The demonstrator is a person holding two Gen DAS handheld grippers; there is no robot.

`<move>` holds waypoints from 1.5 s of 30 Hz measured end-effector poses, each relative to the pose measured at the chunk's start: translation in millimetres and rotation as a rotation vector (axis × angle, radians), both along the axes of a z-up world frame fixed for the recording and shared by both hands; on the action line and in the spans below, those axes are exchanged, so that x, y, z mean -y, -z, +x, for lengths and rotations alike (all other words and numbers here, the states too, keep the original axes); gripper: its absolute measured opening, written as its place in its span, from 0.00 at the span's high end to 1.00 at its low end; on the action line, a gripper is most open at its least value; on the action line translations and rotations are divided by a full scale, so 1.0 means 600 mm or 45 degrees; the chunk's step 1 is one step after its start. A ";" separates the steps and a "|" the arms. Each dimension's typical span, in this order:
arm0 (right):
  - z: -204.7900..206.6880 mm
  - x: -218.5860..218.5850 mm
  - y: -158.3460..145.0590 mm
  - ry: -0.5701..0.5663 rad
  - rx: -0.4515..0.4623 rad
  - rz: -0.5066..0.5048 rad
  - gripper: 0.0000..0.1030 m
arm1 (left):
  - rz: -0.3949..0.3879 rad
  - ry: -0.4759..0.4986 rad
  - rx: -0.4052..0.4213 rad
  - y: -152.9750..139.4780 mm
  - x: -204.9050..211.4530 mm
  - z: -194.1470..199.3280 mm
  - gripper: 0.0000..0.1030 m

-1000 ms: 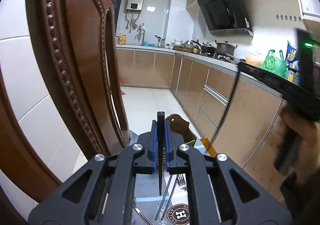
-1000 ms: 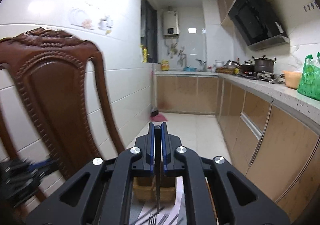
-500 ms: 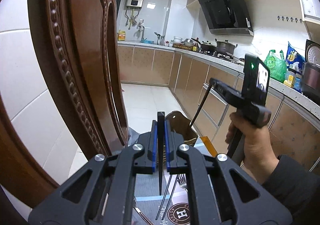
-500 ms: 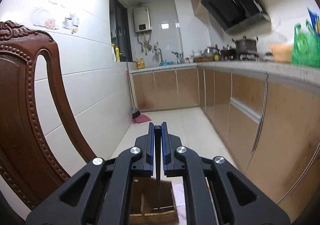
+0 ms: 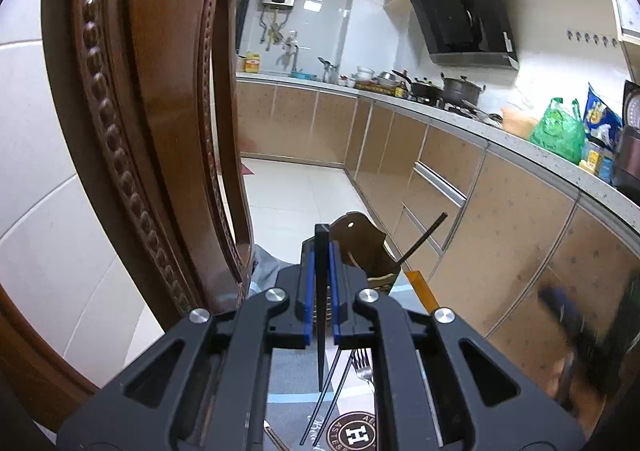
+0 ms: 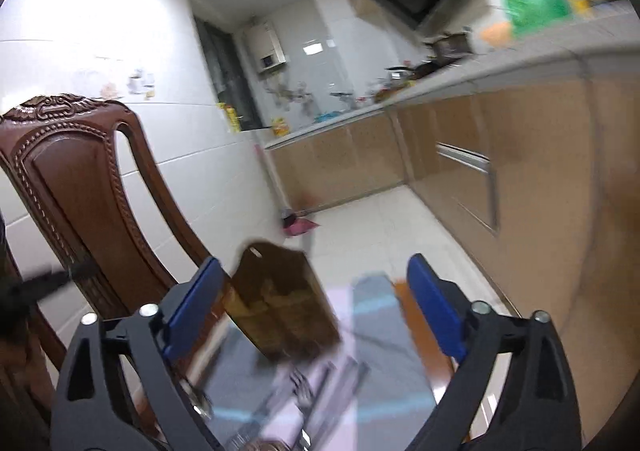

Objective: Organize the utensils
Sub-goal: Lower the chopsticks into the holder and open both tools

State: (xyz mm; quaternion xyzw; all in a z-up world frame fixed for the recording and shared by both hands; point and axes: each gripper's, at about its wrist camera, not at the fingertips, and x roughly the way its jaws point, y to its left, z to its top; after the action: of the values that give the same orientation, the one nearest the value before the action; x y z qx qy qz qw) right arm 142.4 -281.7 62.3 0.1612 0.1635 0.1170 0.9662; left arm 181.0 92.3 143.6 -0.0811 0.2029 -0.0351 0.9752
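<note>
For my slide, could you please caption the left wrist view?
Left gripper shut on a black chopstick, facing the wooden utensil holder.

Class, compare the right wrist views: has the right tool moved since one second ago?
Yes. The right tool has dropped and rolled: the wooden chair now sits lower left, the kitchen counter appears tilted, and its jaws are opening, empty.

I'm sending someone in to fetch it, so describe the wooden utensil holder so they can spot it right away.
Find the carved wooden chair; the table edge lies beside it. At that far edge stands the utensil holder, brown, tall-backed, one black chopstick leaning out, unlike the fork lying flat.
</note>
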 end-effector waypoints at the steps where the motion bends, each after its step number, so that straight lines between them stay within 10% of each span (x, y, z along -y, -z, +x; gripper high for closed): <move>1: -0.005 0.004 0.011 0.007 -0.018 0.000 0.09 | -0.007 -0.009 0.012 0.001 0.003 0.001 0.94; 16: 0.028 0.038 0.022 -0.013 -0.041 -0.012 0.09 | -0.047 -0.082 0.155 -0.103 0.042 0.146 0.94; 25: 0.038 0.042 0.027 -0.027 -0.076 0.001 0.09 | -0.045 -0.071 0.005 -0.026 0.057 0.250 0.94; 26: 0.039 0.041 0.028 -0.029 -0.080 0.000 0.09 | -0.060 -0.062 -0.023 -0.014 0.056 0.252 0.87; 27: 0.040 0.041 0.029 -0.031 -0.083 0.000 0.09 | -0.079 -0.046 -0.044 -0.002 0.056 0.249 0.53; 29: 0.042 0.037 0.029 -0.041 -0.087 -0.002 0.09 | -0.079 -0.078 -0.030 0.006 0.051 0.227 0.16; 38: 0.019 -0.003 0.023 -0.141 -0.100 -0.125 0.09 | 0.036 0.004 -0.003 0.052 0.073 0.008 0.04; 45: -0.012 -0.045 0.041 -0.243 -0.200 -0.305 0.09 | 0.229 0.109 -0.268 0.211 0.129 -0.069 0.04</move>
State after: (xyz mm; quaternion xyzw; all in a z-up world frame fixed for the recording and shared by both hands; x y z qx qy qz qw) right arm 135.1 -254.6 37.7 0.0373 0.2658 0.1749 0.9473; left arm 139.8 15.2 16.9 0.0121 0.3096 -0.0497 0.9495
